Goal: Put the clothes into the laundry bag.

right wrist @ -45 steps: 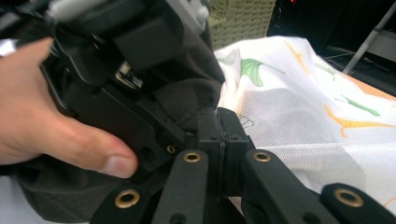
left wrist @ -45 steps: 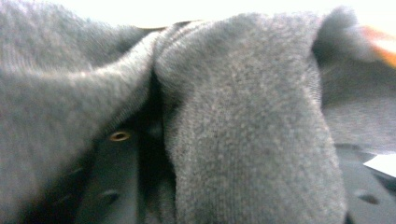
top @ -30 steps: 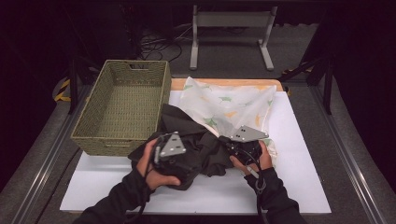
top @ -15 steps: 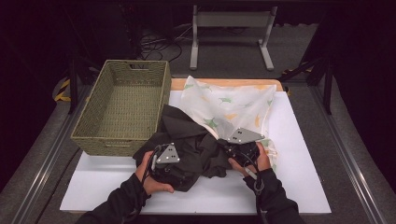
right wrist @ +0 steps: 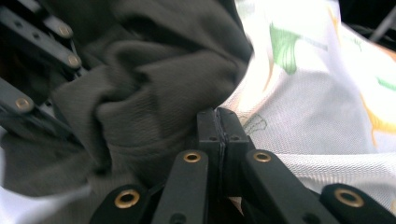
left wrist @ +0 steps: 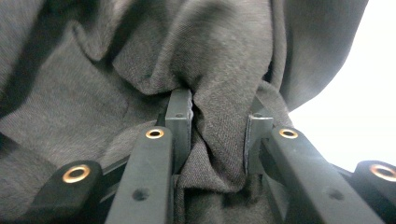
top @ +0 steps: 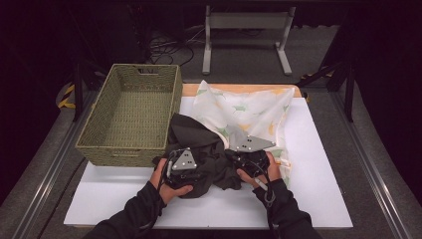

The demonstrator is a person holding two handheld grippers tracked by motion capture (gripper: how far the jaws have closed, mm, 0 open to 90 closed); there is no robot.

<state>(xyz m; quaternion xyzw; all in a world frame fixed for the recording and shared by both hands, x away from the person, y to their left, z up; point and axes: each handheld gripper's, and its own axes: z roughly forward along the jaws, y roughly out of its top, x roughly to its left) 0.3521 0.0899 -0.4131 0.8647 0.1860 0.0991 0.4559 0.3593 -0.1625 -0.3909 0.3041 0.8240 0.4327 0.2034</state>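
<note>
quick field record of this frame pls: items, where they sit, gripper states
surface: white board
basket: far left, nothing visible inside
dark garment: bunched at centre, against the basket's near corner
patterned cloth: spread right of the garment, partly under it
left gripper: jaws apart, a garment fold between them
right gripper: jaws together, at the garment's edge; grip unclear

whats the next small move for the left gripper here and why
Probably close the left gripper on the fold of dark grey garment bunched between its jaws. They stand apart with cloth between them, so nothing is pinched yet, while the right gripper looks shut beside the same garment, whether on cloth I cannot tell. With a grip, the garment could be lifted off the patterned cloth.
</note>
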